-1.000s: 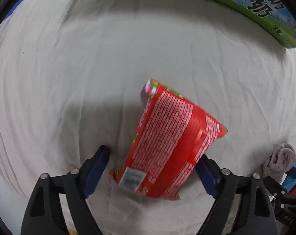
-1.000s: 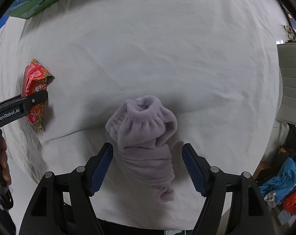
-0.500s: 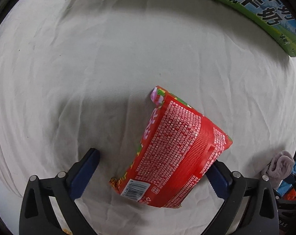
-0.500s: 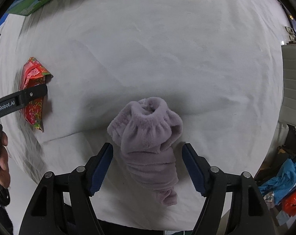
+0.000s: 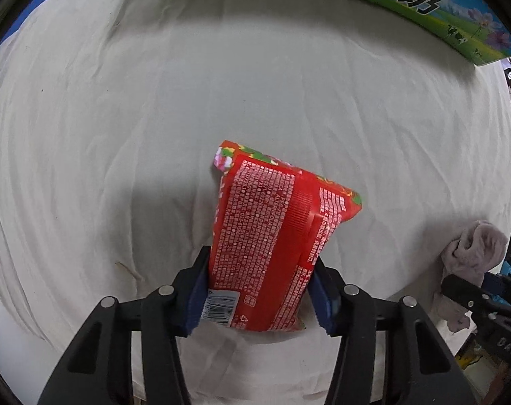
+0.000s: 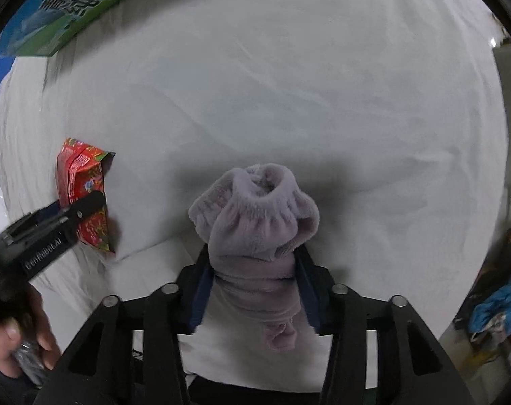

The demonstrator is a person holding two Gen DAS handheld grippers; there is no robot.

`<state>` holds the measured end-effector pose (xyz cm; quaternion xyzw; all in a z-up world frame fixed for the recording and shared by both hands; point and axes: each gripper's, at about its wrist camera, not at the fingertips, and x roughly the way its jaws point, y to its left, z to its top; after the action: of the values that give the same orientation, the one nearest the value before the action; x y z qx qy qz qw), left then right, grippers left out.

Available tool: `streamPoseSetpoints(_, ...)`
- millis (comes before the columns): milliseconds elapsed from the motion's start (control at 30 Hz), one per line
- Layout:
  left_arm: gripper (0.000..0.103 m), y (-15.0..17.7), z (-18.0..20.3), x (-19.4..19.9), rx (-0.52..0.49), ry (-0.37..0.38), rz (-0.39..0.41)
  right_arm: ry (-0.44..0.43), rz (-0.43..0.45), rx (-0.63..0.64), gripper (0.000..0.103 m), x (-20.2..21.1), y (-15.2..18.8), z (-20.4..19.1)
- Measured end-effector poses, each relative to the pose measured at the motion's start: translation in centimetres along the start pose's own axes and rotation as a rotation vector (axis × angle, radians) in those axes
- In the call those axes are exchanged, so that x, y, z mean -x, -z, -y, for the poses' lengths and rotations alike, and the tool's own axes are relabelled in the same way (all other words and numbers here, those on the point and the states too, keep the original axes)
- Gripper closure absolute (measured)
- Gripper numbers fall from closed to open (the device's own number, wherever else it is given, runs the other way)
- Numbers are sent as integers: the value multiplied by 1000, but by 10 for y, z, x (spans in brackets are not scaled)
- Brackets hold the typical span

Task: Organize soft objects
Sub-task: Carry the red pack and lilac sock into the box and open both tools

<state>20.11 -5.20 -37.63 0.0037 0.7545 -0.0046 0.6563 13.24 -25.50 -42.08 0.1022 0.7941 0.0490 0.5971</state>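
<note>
Red snack packet (image 5: 272,239) sits between the left gripper (image 5: 260,292) pads, jaws closing and pressing its sides, above the white sheet (image 5: 221,94). Lilac fleece bundle (image 6: 255,222) is squeezed by the right gripper (image 6: 253,288), jaws closing too. Green milk carton (image 5: 424,3) with Chinese lettering lines the far edge; wide bare sheet lies between. "GenRobot.AI" reads on the left tool; blue clothing (image 6: 498,307) lies off the sheet's right edge.
</note>
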Motion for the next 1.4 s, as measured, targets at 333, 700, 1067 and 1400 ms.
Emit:
streamPoseSetpoints(333, 55, 26, 14, 4, 14, -3, 24, 83, 4, 36, 60, -7, 17, -14)
streamPoseSetpoints(700, 56, 21, 10, 135, 50, 123, 205, -53, 238, 104, 60, 121, -8, -73)
streamPoseSetpoints(1067, 56, -43, -8, 234, 49, 156, 359, -82, 395, 163, 60, 225, -52, -110)
streamPoseSetpoints(1400, 56, -150, -36, 210, 150, 266, 226, -139, 357, 68, 60, 210, -149, -122)
